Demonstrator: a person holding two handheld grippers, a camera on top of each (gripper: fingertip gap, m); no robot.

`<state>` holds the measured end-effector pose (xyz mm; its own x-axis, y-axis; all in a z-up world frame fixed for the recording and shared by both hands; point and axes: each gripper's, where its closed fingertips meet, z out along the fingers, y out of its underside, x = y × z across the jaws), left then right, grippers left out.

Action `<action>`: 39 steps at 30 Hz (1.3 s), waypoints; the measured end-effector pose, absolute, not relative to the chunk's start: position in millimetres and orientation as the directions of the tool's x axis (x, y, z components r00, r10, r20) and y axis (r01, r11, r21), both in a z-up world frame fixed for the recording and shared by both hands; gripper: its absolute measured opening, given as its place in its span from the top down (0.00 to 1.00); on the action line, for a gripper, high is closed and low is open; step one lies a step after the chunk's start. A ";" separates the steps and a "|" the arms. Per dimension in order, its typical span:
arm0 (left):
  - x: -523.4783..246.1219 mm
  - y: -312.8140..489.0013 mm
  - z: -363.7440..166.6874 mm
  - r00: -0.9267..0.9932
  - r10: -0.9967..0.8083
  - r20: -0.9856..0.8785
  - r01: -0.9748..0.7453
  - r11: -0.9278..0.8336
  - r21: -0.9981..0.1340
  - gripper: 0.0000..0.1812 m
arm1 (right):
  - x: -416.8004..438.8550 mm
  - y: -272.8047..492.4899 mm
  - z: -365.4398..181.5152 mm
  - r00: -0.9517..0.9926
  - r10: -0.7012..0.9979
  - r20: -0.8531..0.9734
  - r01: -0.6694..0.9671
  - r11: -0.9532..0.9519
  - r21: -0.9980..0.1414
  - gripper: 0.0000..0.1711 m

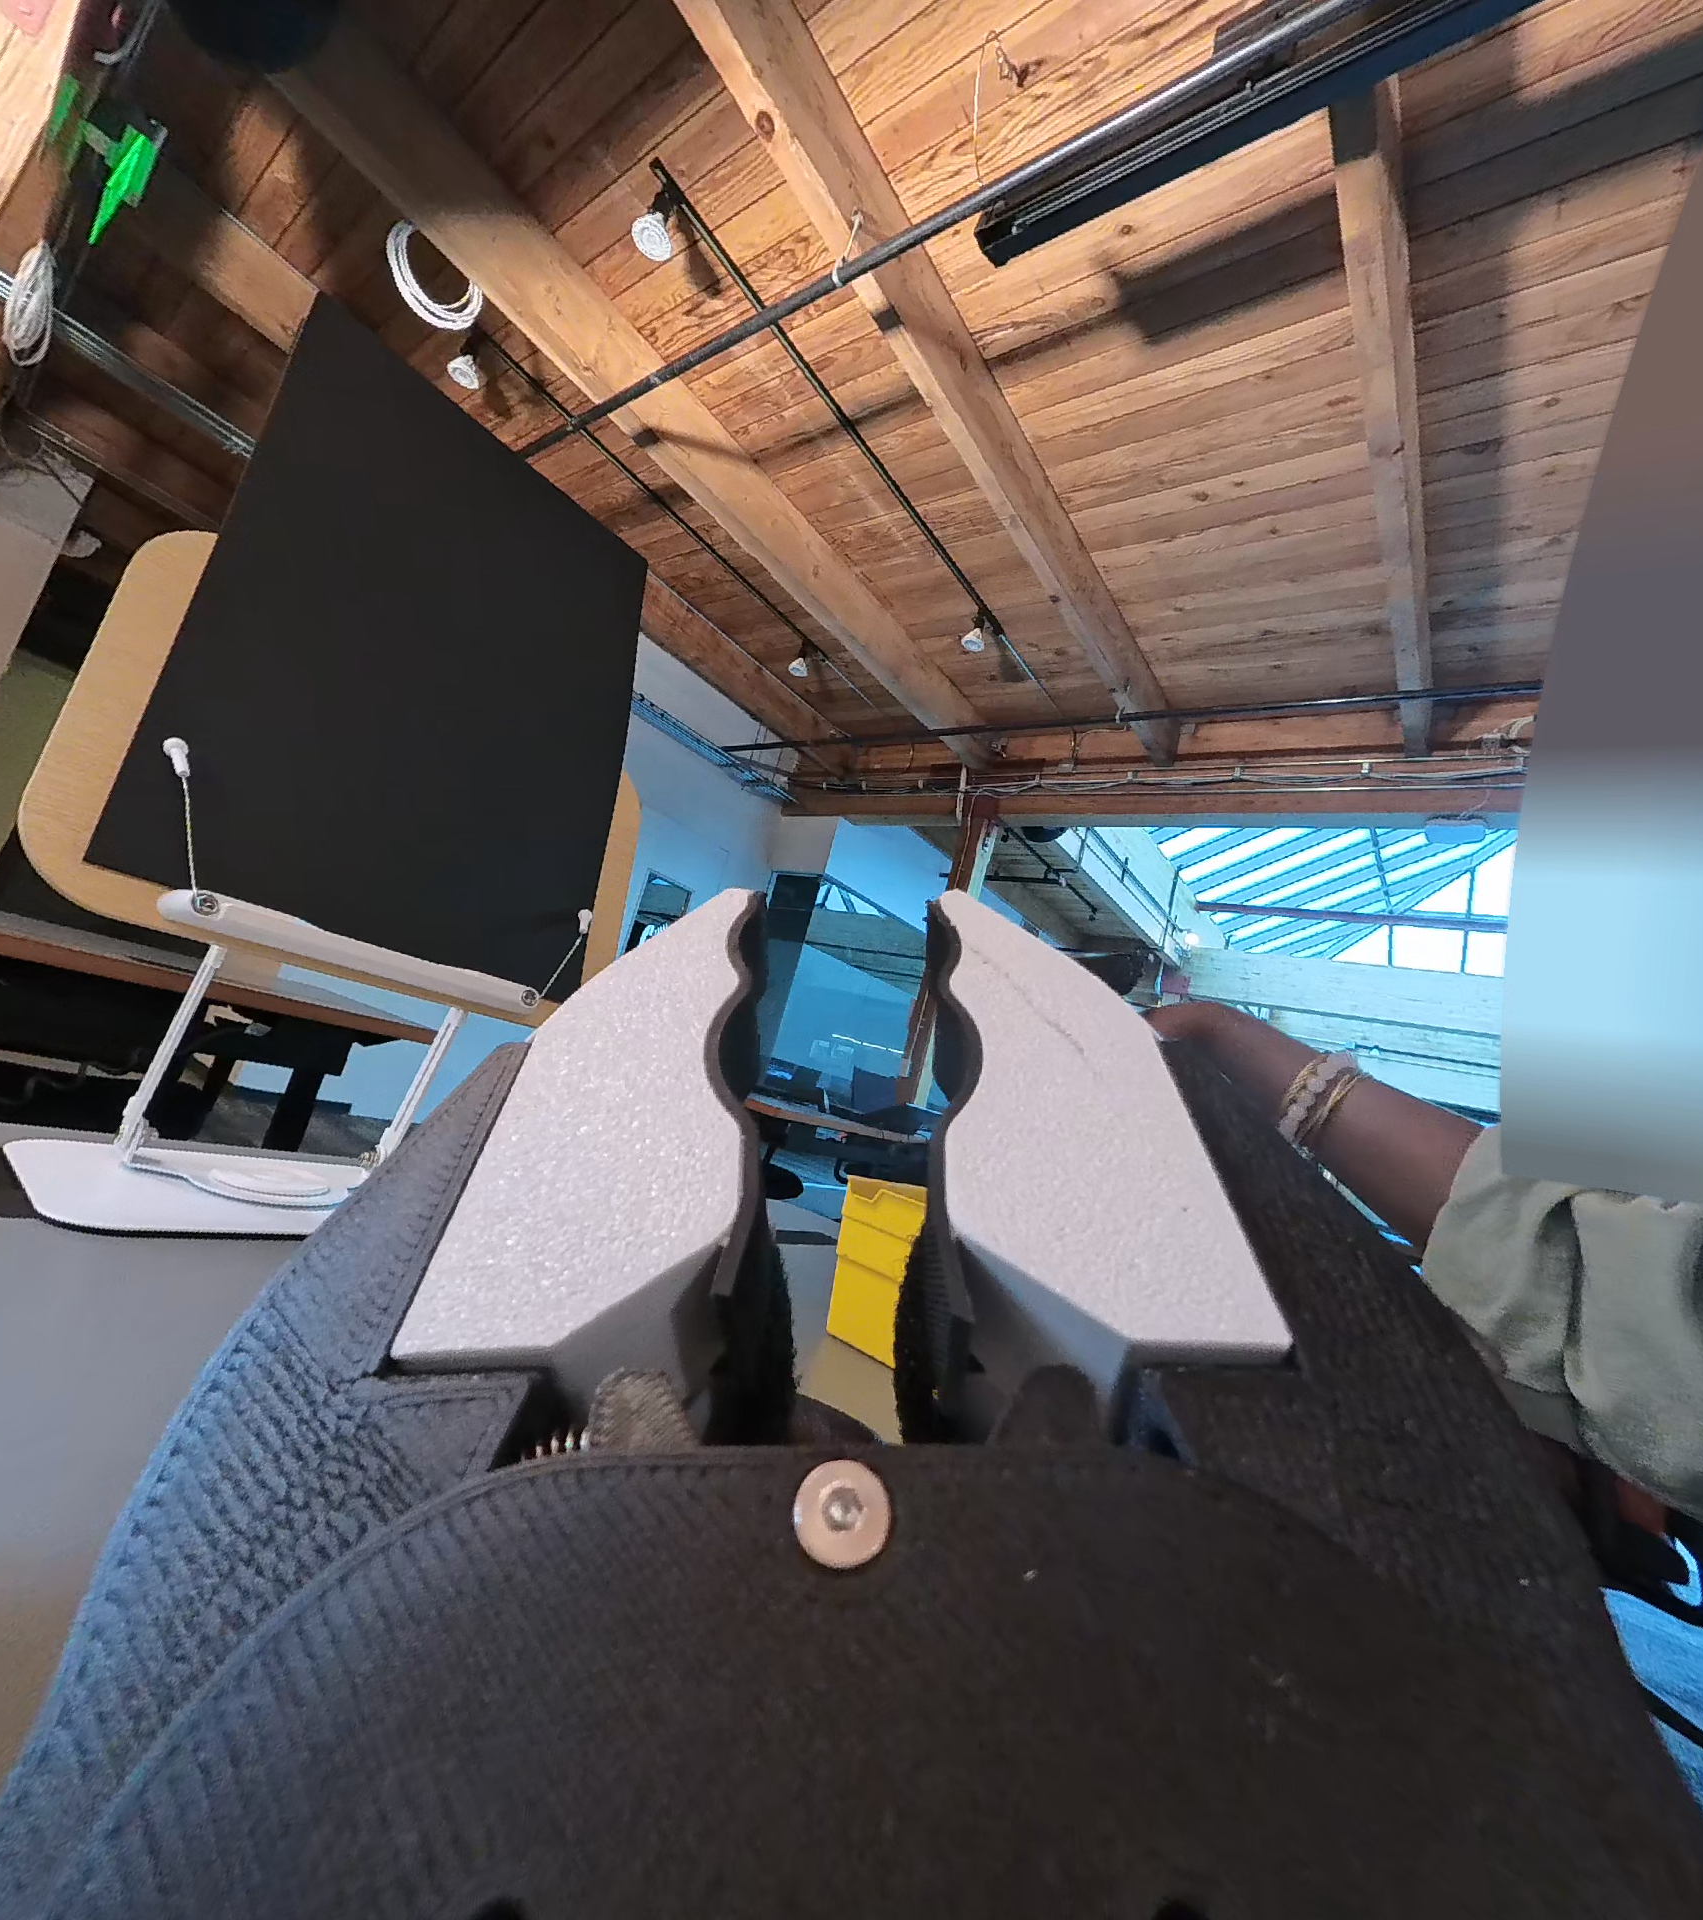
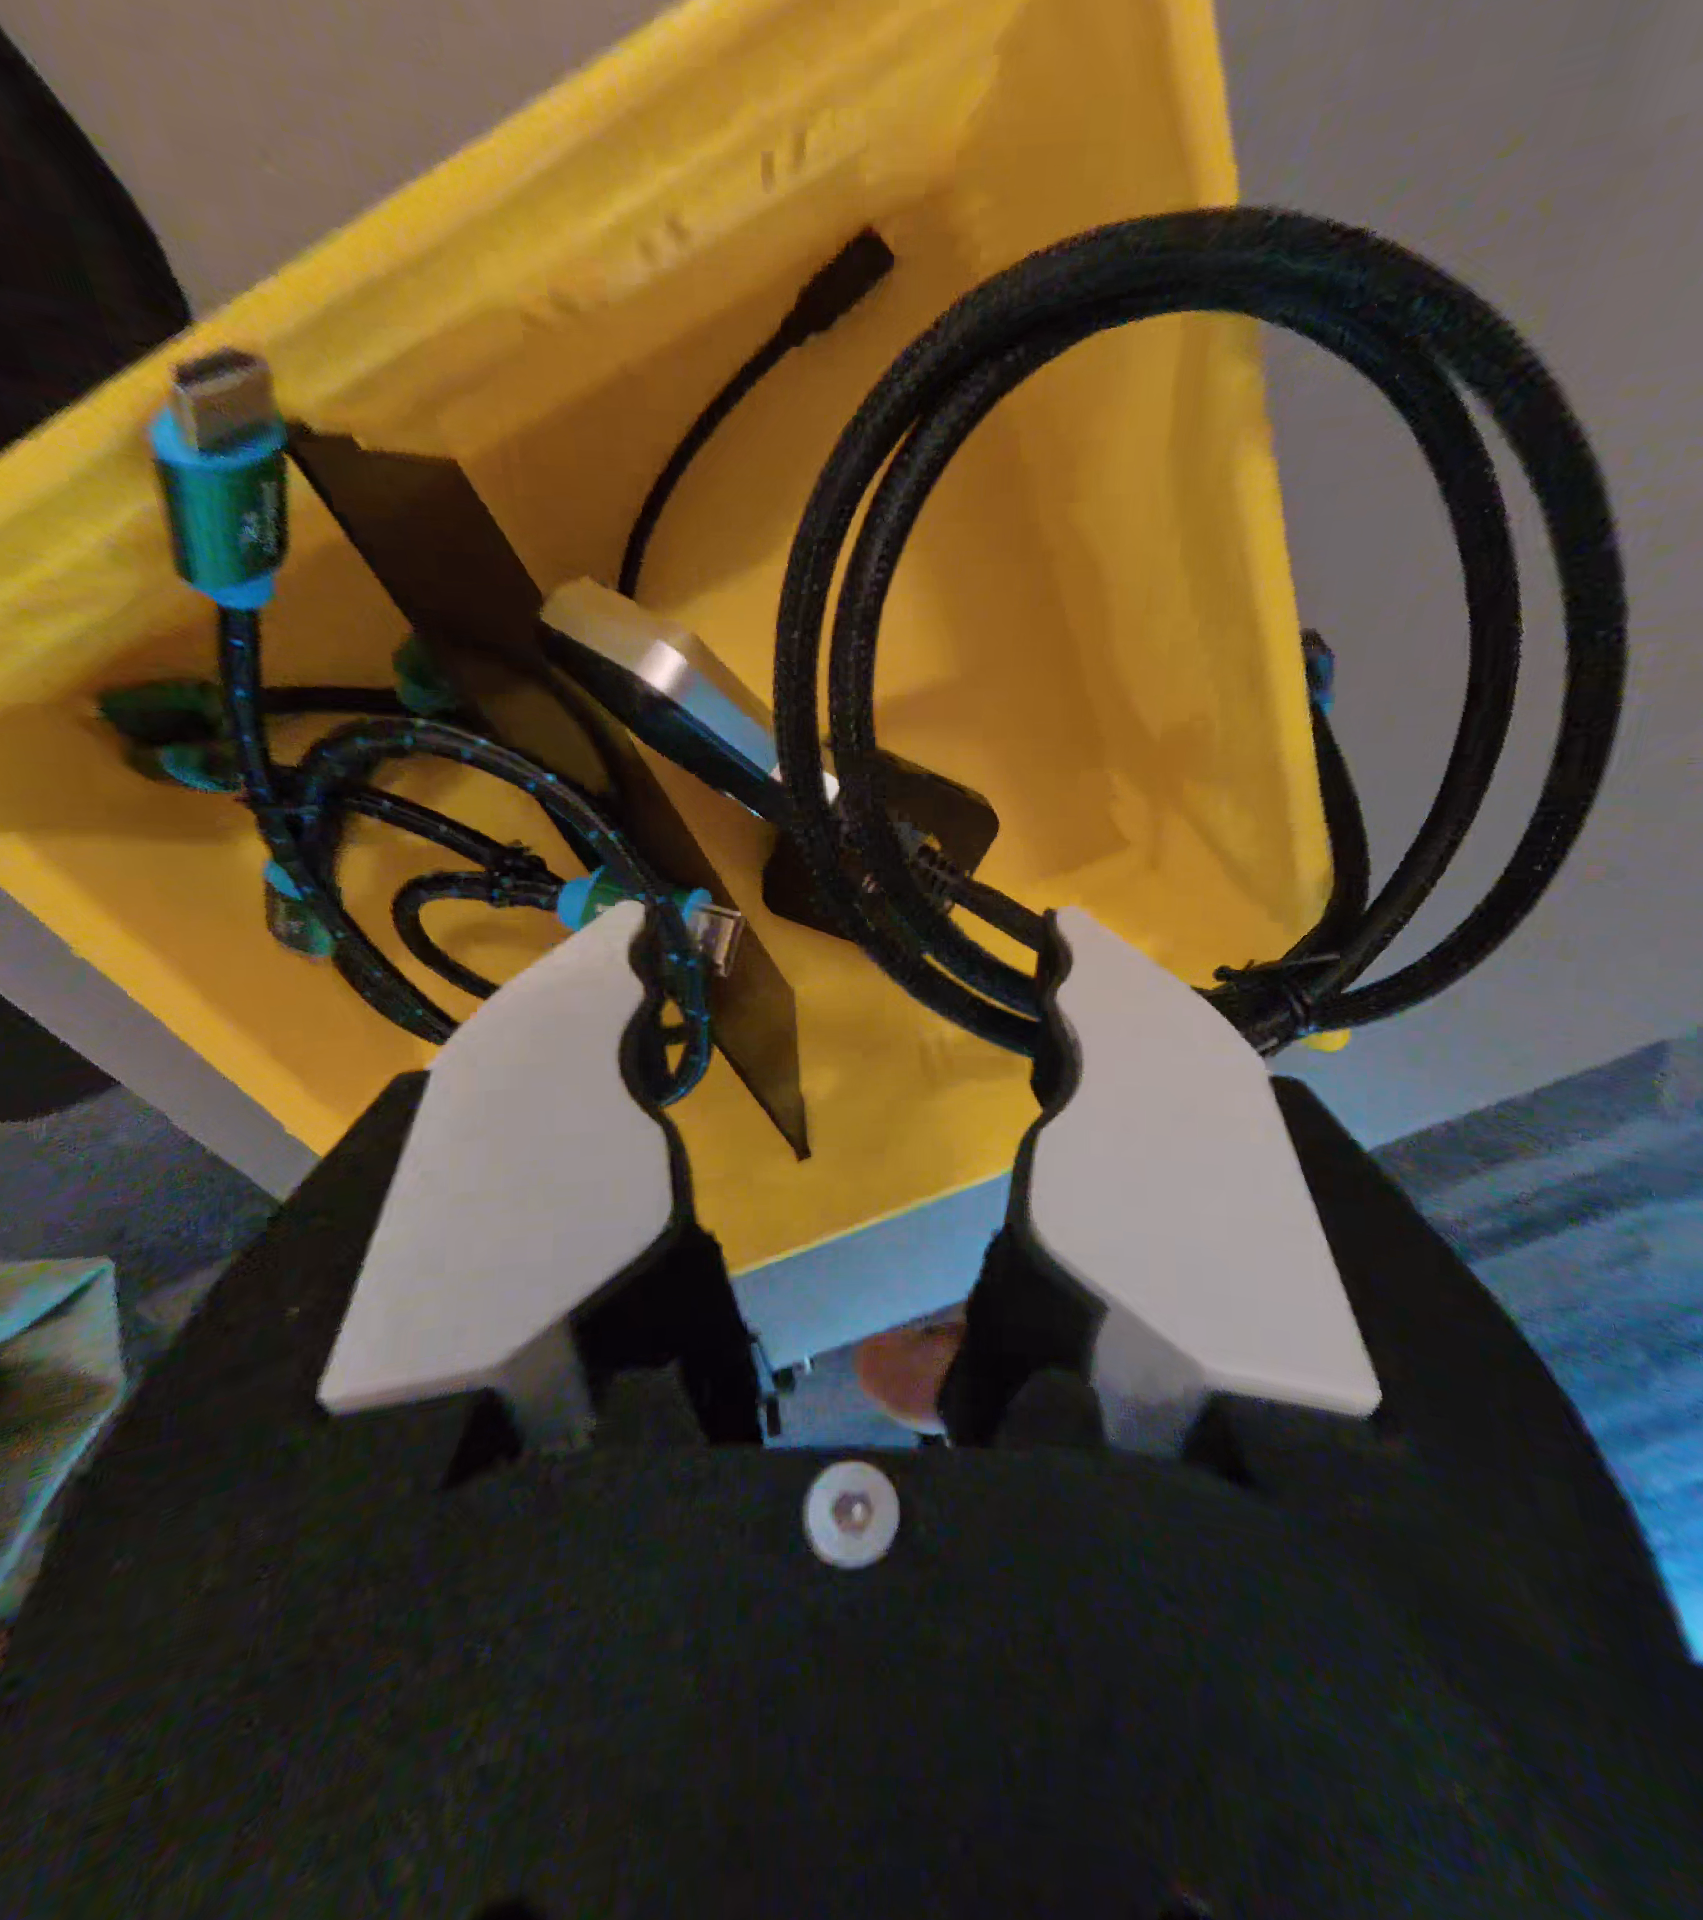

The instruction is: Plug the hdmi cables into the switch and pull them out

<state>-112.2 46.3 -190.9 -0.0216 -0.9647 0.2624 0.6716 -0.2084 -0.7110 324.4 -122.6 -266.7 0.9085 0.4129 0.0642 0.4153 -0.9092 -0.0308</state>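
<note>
Right gripper (image 2: 842, 961) hangs spread wide above the yellow bin (image 2: 618, 239), holding nothing. My left gripper (image 1: 847, 971) is parted too, empty, tilted up toward the ceiling beams and well away from the bin.

All the task things lie inside the bin: the grey switch (image 2: 665, 681) near its middle, a thick black cable coil (image 2: 1512, 582) spilling over the bin's far edge, and thinner green-ended HDMI cables (image 2: 223, 499) tangled toward the bin's other side.

My worry is the tangle. If I close on one strand, I judge its neighbours may lift with it, or the switch may drag along, since its own lead runs under the coil. A plug seized at an angle could also slip.

Only the right view shows the bin's contents. The left view shows just the bin's outside (image 1: 878, 1273) on the grey desk (image 1: 99, 1382), plus a white stand and a person's arm beside my gripper.
</note>
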 end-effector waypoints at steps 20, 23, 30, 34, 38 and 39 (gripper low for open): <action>-112.7 48.3 -191.6 -0.017 -0.962 0.273 0.672 -0.213 -0.709 0.85 | 338.5 -37.9 -280.5 0.644 0.540 0.542 0.652 -0.758 -0.019 0.93; -113.3 48.8 -191.8 -0.012 -0.962 0.274 0.673 -0.210 -0.709 0.85 | 335.2 -45.5 -264.3 0.632 0.499 0.594 0.666 -0.741 -0.086 0.96; -111.3 47.3 -192.7 -0.009 -0.963 0.268 0.667 -0.205 -0.716 0.85 | 314.8 -100.8 -234.2 0.631 0.472 0.616 0.719 -0.654 -0.235 0.95; -109.7 47.0 -193.5 0.009 -0.966 0.257 0.660 -0.187 -0.728 0.85 | 307.9 -129.4 -246.6 0.664 0.558 0.497 0.698 -0.701 -0.145 0.96; -108.2 47.0 -194.3 0.015 -0.967 0.253 0.654 -0.182 -0.734 0.85 | 282.2 -138.0 -247.5 0.720 0.638 0.273 0.688 -0.707 -0.164 0.96; -108.2 47.3 -194.4 0.015 -0.967 0.254 0.653 -0.182 -0.735 0.85 | 275.0 -140.8 -246.8 0.740 0.645 0.190 0.672 -0.722 -0.164 0.96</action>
